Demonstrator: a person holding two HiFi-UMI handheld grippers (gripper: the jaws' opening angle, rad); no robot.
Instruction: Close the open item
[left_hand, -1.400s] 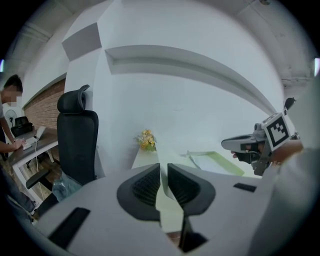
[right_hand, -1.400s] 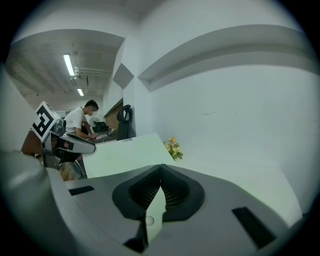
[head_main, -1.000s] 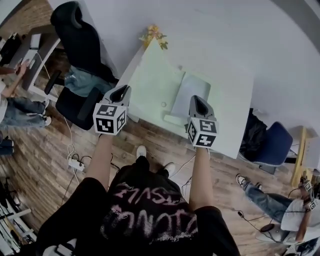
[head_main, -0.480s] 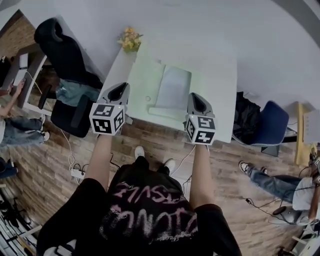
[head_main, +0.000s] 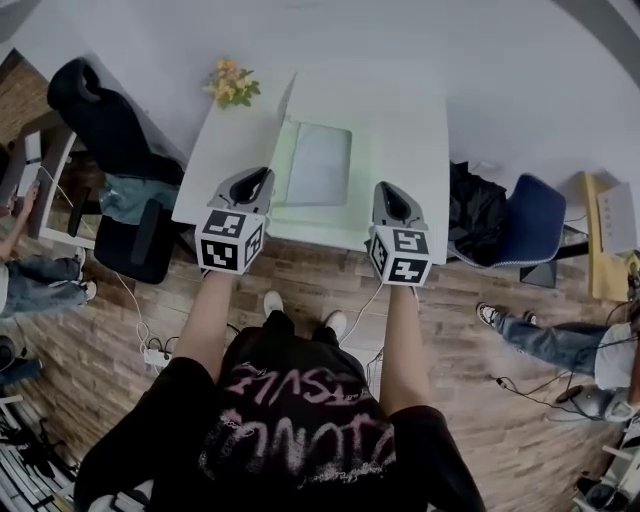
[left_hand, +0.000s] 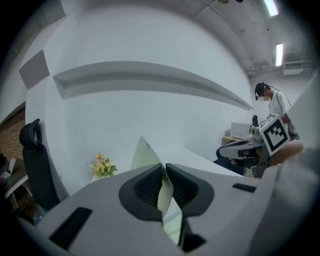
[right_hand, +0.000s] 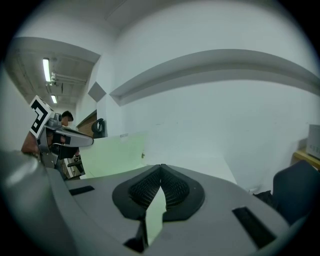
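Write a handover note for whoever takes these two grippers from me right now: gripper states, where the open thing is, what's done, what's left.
Left gripper: jaws nearly together, opening slightly, nothing between them.
Right gripper: jaws shut, empty.
Both are by the front edge of the white table, apart from the item.
Open item: lies on the table, pale green lid raised, untouched.
Done: nothing yet.
Left: reach the lid and press it down shut.
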